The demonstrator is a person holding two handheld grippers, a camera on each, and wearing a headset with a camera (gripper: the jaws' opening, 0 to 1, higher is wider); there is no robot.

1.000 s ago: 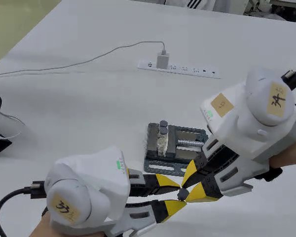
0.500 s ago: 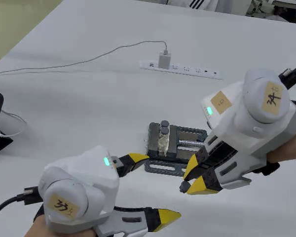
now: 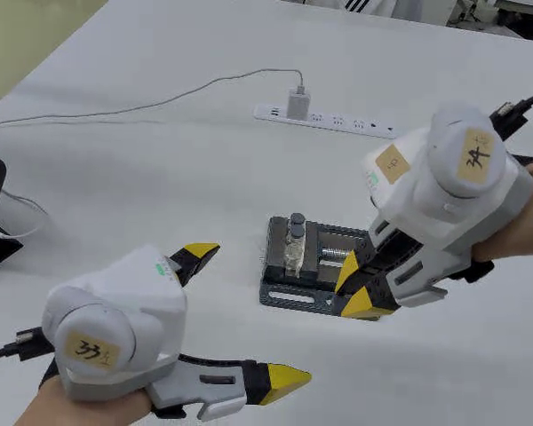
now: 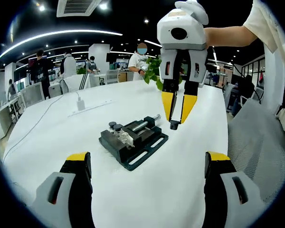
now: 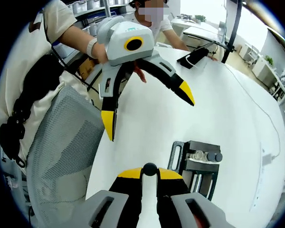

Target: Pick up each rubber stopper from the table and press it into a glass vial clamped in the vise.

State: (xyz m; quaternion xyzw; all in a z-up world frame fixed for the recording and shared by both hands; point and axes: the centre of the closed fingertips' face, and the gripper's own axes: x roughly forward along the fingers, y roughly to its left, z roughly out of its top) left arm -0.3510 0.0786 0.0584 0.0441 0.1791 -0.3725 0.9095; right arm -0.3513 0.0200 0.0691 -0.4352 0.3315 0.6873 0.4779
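White tabletop (image 3: 160, 177) spreads across the head view, with a power strip (image 3: 324, 120) far beyond both grippers. A hand holds the left gripper (image 3: 244, 318) low and on its side, with its jaws spread wide around nothing. The right gripper (image 3: 344, 302) slants down from the right. Its yellow tips are pressed together just beside the near right corner of the vise (image 3: 306, 280), and what they pinch is hidden here. Two dark-capped glass vials (image 3: 293, 241) stand clamped in the vise, ahead of the left gripper's upper tip.

In the left gripper view, an office with people fills the background. The view's own jaws stand far apart at the bottom, and the vise lies ahead between them. The right gripper hangs tips-down from a bare forearm, just right of the vise. This view reveals a small dark rubber stopper (image 4: 173, 126) nipped at its tips, clear of the table.

In the right gripper view, the stopper sits pinched between the view's own yellow tips. The vise is just beyond them to the right. The left gripper faces in with its jaws gaping, beside a mesh chair back (image 5: 61, 147).
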